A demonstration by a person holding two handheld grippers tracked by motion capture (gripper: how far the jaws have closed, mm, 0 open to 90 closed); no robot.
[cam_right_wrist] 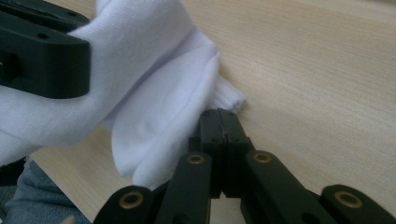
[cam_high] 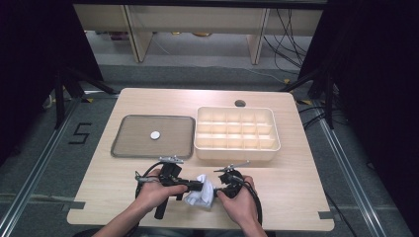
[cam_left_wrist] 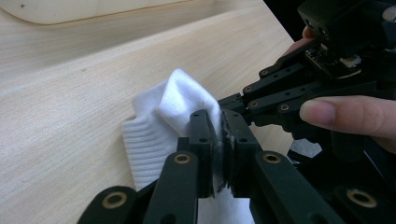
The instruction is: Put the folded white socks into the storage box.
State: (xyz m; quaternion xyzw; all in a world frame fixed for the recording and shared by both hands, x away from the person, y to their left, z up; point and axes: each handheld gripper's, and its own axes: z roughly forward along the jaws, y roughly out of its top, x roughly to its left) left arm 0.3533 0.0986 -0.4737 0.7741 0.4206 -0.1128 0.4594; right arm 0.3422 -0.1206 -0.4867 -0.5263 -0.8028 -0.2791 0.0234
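A: What's on the table (cam_high: pixel 108 177)?
B: A tray (cam_high: pixel 129 148) at ten o'clock, a divided box (cam_high: pixel 236 153) at one.
A: The cloth (cam_high: pixel 200 196)?
B: Near edge, six o'clock. The left gripper (cam_high: pixel 201 186) is clamped on it; the right gripper (cam_high: pixel 217 190), jaws together, pinches its other side.

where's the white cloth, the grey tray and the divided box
white cloth (cam_high: pixel 200 195), high view, middle of its bunched fabric
grey tray (cam_high: pixel 133 133), high view, bare floor
divided box (cam_high: pixel 236 154), high view, near outer wall

A white sock (cam_high: pixel 200 193) with ribbed lines is seen between the black grippers. At 11 o'clock from it, a grey tray (cam_high: pixel 129 143) carries a white disc (cam_high: pixel 155 134). The divided box (cam_high: pixel 237 152) is cream.
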